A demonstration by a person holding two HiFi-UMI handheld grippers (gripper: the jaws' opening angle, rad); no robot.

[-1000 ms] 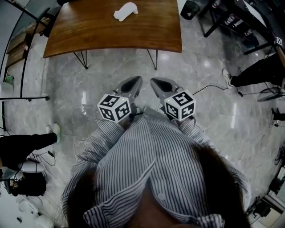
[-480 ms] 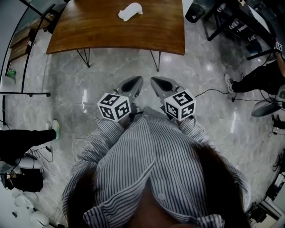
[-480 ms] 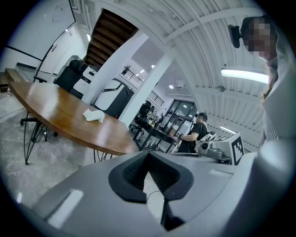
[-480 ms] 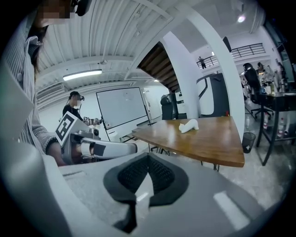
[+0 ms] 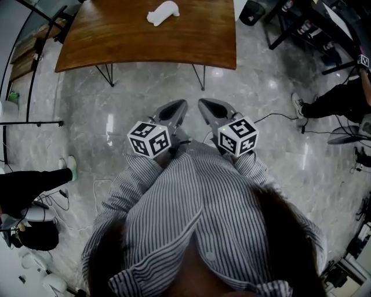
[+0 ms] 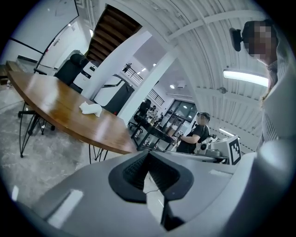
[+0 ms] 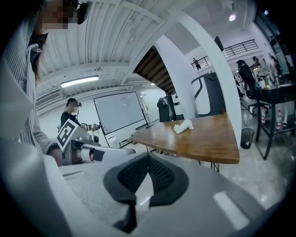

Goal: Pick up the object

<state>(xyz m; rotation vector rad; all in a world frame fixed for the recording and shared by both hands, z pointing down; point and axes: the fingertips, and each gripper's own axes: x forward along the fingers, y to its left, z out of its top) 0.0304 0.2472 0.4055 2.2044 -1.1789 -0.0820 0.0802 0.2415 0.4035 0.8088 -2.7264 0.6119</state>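
Note:
A white lumpy object (image 5: 163,12) lies near the far edge of a brown wooden table (image 5: 191,40), well ahead of me across the floor. It also shows in the left gripper view (image 6: 90,108) and the right gripper view (image 7: 183,126). My left gripper (image 5: 177,107) and right gripper (image 5: 204,105) are held side by side close to my chest, over the marble floor and short of the table. Both point toward it. Each has its jaws shut with nothing between them.
The table stands on thin black hairpin legs (image 5: 108,76). A black bin (image 5: 251,11) and dark desks (image 5: 316,23) stand at the far right. A person's legs reach in at the right (image 5: 330,98) and left (image 5: 35,185). Cables (image 5: 278,114) lie on the floor.
Both grippers stay shut and almost in place; the right one has edged slightly to the right. The head view has shifted a little, and the person's leg at the left has moved.

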